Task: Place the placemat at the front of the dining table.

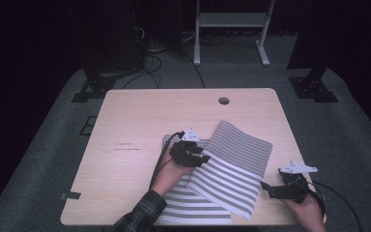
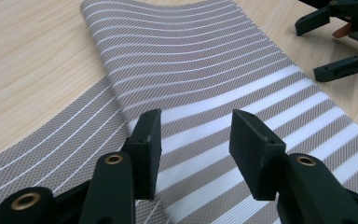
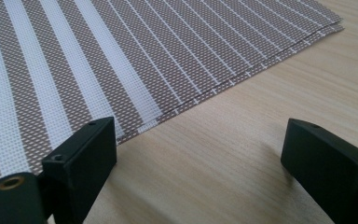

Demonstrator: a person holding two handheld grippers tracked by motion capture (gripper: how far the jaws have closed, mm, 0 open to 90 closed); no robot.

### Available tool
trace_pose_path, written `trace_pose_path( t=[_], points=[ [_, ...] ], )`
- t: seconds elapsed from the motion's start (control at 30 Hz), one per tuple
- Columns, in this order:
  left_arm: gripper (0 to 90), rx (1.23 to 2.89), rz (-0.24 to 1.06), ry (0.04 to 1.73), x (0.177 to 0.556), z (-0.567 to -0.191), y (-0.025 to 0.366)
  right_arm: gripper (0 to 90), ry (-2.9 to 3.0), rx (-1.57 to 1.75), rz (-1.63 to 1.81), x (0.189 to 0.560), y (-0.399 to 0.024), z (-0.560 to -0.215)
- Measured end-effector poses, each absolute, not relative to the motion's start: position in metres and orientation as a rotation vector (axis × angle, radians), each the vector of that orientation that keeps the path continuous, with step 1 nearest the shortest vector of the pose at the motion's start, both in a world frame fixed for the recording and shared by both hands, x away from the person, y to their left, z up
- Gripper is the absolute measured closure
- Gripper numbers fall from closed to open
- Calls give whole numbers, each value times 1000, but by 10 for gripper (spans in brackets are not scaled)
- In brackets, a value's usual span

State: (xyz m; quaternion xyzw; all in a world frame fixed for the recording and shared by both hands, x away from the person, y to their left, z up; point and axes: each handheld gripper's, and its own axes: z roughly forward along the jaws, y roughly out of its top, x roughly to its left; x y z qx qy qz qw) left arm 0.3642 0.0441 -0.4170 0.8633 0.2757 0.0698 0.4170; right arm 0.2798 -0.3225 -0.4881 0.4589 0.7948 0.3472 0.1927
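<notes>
The striped mat [image 1: 232, 169] lies folded on the counter [image 1: 135, 121]. The left gripper [image 2: 196, 144] hovers over it, fingers apart. The right gripper [image 3: 200, 163] sits beside it, fingers spread wide.

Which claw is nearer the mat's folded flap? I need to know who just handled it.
Left. The left claw hovers over the flap, jaws apart. The right claw sits off the mat's right edge, above bare table.

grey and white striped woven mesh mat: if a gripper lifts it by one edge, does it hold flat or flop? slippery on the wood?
The grey and white striped woven mesh mat probably flops: it is folded over itself with a soft curved crease. It looks thin and light, its layered edges lying almost flat on the light wooden table. It may slide when pushed, since the tabletop looks smooth.
</notes>
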Motion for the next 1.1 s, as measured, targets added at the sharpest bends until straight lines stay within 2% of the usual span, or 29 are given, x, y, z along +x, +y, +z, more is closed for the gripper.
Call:
trace_pose_path(
  t=[0.07, 0.13, 0.47, 0.6, 0.63, 0.73, 0.87, 1.1],
  points=[
    [446, 2162, 184, 700, 364, -416, 50, 91, 2231, 1288, 974, 280, -323, -488],
    [431, 2150, 185, 712, 363, -415, 55, 91, 2231, 1288, 974, 280, -323, -488],
    [180, 2147, 202, 701, 357, -413, 84, 91, 2231, 1288, 974, 280, -322, -488],
    [153, 2142, 213, 704, 353, -413, 94, 91, 2231, 1288, 974, 280, -323, -488],
    [105, 2144, 218, 707, 352, -413, 95, 91, 2231, 1288, 974, 280, -323, -488],
    [92, 2141, 227, 693, 349, -413, 101, 91, 2231, 1288, 974, 280, -323, -488],
    [22, 2146, 237, 698, 346, -414, 110, 91, 2231, 1288, 974, 280, -323, -488],
    [0, 2149, 252, 704, 340, -416, 123, 91, 2231, 1288, 974, 280, -323, -488]
  ],
)
